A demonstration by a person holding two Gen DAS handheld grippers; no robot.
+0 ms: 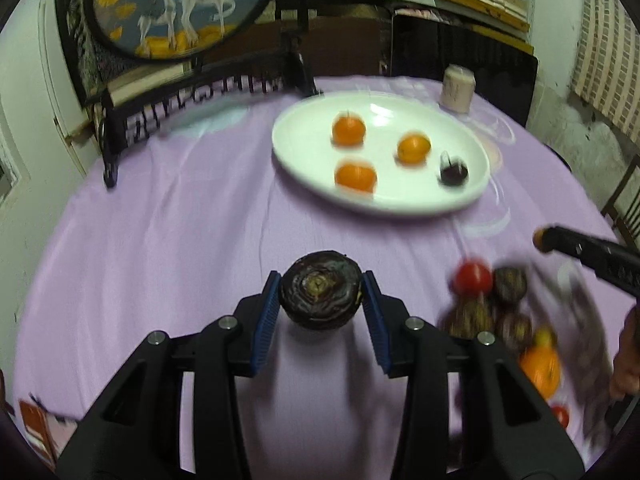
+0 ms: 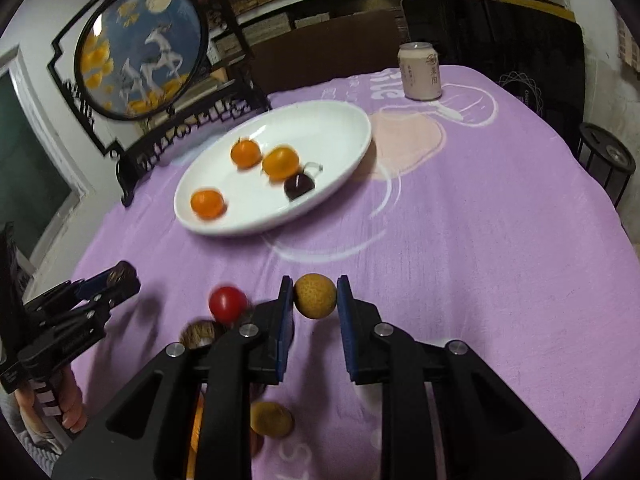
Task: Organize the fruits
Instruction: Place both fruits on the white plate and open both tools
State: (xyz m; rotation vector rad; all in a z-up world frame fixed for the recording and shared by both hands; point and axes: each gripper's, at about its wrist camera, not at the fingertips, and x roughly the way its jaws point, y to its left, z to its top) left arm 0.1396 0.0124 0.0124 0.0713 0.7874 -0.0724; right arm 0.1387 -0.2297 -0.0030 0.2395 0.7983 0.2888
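My left gripper (image 1: 320,300) is shut on a dark purple-brown round fruit (image 1: 320,294), held above the purple tablecloth. My right gripper (image 2: 316,298) is shut on a small tan round fruit (image 2: 315,295). A white oval plate (image 1: 304,160) (image 2: 344,136) holds three oranges (image 1: 349,130) (image 2: 281,163) and one dark fruit (image 1: 453,171) (image 2: 299,185). A loose pile lies on the cloth: a red tomato (image 1: 472,278) (image 2: 227,303), dark fruits (image 1: 510,284), an orange (image 1: 540,370) and a tan fruit (image 2: 271,419). The right gripper shows at the left view's right edge (image 1: 544,240); the left gripper shows in the right view (image 2: 120,278).
A pale drink can (image 1: 457,88) (image 2: 419,71) stands behind the plate. A black-framed round deer screen (image 1: 176,4) (image 2: 140,48) stands at the table's far left edge. Shelves and a dark chair lie beyond; a black stool (image 2: 606,160) is at right.
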